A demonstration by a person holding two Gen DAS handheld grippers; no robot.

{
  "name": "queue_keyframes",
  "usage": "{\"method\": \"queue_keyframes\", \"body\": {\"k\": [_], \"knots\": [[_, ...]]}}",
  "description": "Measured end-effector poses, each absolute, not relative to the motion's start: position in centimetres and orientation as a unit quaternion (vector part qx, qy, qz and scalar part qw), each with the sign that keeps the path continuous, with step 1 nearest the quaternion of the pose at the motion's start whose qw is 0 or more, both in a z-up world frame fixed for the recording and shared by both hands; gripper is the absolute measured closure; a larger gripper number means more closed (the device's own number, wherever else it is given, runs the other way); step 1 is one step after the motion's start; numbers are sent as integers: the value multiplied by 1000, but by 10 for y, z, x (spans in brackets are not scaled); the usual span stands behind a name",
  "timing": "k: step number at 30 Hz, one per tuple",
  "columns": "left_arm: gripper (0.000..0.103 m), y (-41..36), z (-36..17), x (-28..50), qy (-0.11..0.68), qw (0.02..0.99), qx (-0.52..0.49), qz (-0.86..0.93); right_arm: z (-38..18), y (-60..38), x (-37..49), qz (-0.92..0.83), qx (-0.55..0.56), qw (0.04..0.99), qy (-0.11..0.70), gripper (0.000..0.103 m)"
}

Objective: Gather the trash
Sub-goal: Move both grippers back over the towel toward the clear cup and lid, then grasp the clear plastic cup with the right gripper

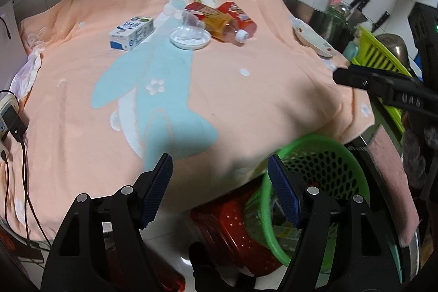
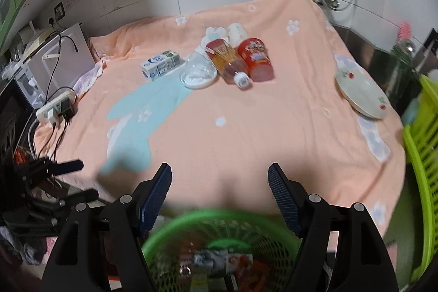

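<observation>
Right wrist view: trash is being gathered beyond the green perforated plastic basket (image 2: 219,245), on the peach towel-covered counter (image 2: 246,141). Both the right gripper (image 2: 220,188) and left gripper (image 1: 220,182) are being held open, empty; the lying amber bottle (image 2: 228,60) is best approached squarely.

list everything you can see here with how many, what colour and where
Towel: one, peach, covering the counter.
Milk carton: one, white-blue, lying left of the pile.
Clear lid: one, transparent, centre.
Bottle: one, amber, lying down.
Red can: one, beside the bottle.
Paper cup: one, white, behind them.
Plate: one, white, right edge.
Basket: one, green, below the front edge, trash inside.
Left hand-held gripper: open, empty.
Right hand-held gripper: open, empty.
</observation>
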State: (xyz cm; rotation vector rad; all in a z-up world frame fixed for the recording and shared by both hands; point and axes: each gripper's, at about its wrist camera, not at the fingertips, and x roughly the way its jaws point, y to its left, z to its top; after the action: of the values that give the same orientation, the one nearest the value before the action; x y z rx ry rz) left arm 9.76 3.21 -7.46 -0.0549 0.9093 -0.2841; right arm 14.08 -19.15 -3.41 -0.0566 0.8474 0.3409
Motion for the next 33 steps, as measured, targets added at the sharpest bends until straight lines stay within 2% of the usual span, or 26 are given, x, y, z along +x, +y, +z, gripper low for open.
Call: {"method": "queue_keyframes", "body": {"k": [23, 33], "knots": [[32, 115, -98, 174, 460, 878, -57, -116, -65, -74, 336, 179, 40, 870, 458, 33], [32, 142, -107, 197, 470, 873, -69, -113, -89, -52, 402, 150, 56, 861, 482, 38]]}}
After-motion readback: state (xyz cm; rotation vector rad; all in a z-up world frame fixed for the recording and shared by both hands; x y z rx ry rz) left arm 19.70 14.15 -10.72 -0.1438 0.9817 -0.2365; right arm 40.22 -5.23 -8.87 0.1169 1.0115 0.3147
